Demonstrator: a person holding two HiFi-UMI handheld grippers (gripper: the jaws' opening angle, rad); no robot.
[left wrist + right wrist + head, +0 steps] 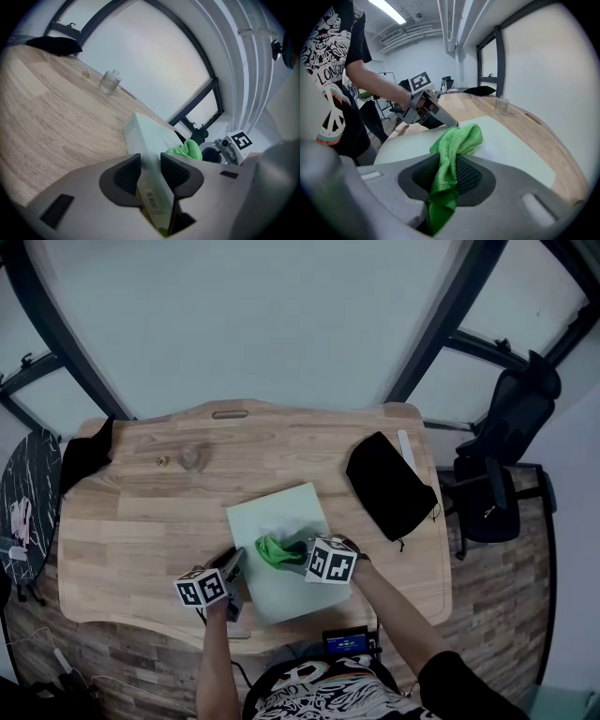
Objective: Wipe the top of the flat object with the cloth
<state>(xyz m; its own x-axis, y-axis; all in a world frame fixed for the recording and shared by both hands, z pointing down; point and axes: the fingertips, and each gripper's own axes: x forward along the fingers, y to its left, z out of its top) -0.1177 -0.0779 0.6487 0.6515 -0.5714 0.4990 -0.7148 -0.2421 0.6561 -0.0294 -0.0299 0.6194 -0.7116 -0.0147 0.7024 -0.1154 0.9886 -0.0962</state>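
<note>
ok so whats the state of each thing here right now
flat object, lying on the table, one edge gripped
cloth, bunched, resting on the flat object
left tool, shut on the flat object
right tool, shut on the cloth
glass jar, upright
black pouch, lying flat

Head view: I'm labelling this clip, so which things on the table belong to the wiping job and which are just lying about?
In use: green cloth, shut in the jaws of the right gripper; pale flat board, its edge clamped by the left gripper.
Lying about: small glass jar, black pouch, black bundle far left.
</note>
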